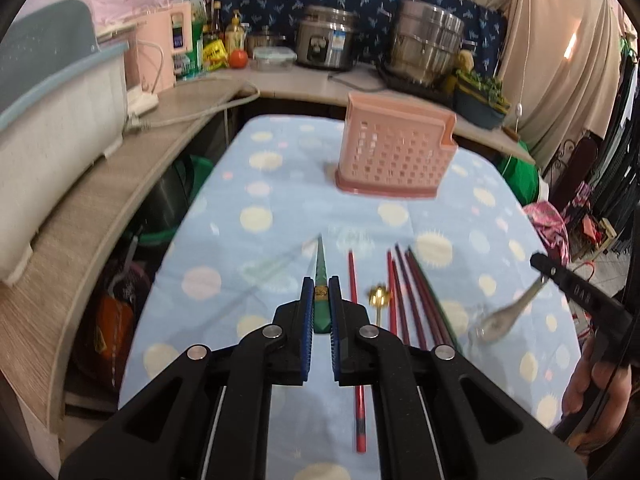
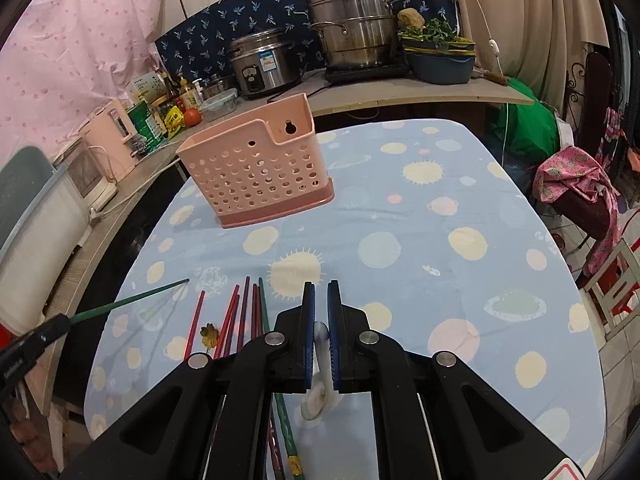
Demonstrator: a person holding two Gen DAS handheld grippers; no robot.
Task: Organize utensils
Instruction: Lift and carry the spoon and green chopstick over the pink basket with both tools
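A pink perforated utensil basket (image 1: 394, 151) stands upright at the far middle of the table; it also shows in the right wrist view (image 2: 260, 168). My left gripper (image 1: 321, 286) is shut on a green chopstick (image 1: 321, 280), held above the cloth and pointing at the basket; that chopstick also shows in the right wrist view (image 2: 132, 301). My right gripper (image 2: 321, 292) is shut on a white spoon (image 2: 320, 360), bowl hanging down; the spoon also shows in the left wrist view (image 1: 508, 312). Several red, purple and green chopsticks (image 1: 404, 292) and a gold flower-head spoon (image 1: 379, 295) lie on the cloth.
The table wears a light blue planet-print cloth (image 2: 400, 220). A wooden counter (image 1: 120, 168) curves along the left and back with a rice cooker (image 1: 326, 42), steel steamer pot (image 2: 352, 28), bottles and a white dish rack (image 1: 52, 120). A pink cloth bundle (image 2: 576, 184) sits right.
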